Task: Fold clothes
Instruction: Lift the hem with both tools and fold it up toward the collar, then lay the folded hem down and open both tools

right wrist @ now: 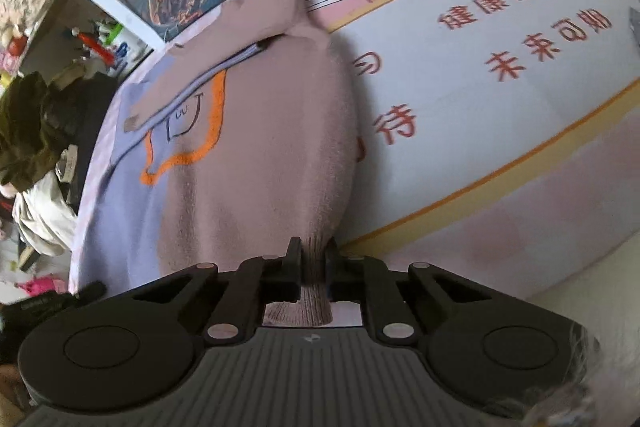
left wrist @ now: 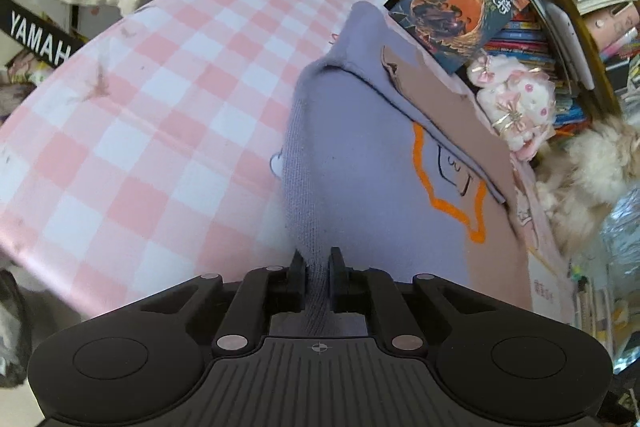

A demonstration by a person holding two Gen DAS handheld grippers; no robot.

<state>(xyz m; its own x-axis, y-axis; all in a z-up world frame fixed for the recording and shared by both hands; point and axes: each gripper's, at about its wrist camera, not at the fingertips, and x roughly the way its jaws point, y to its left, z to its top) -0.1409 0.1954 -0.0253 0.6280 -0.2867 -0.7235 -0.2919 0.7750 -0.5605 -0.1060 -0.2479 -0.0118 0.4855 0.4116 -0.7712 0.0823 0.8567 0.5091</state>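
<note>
The left claw [left wrist: 315,267] was clamped on the ribbed hem of the lavender side of a two-tone sweatshirt [left wrist: 360,163], and the right claw [right wrist: 314,259] was pinched on the same hem on the mauve side, presumably so the bottom edge could be carried as one straight line toward the collar. The sweatshirt lay spread on the bench [left wrist: 140,115], over the pink-checked cloth and a printed mat [right wrist: 500,99], its orange-outlined print [right wrist: 188,151] facing up. A sleeve seemed already laid across the chest, though the fisheye distortion made that hard to confirm.
</note>
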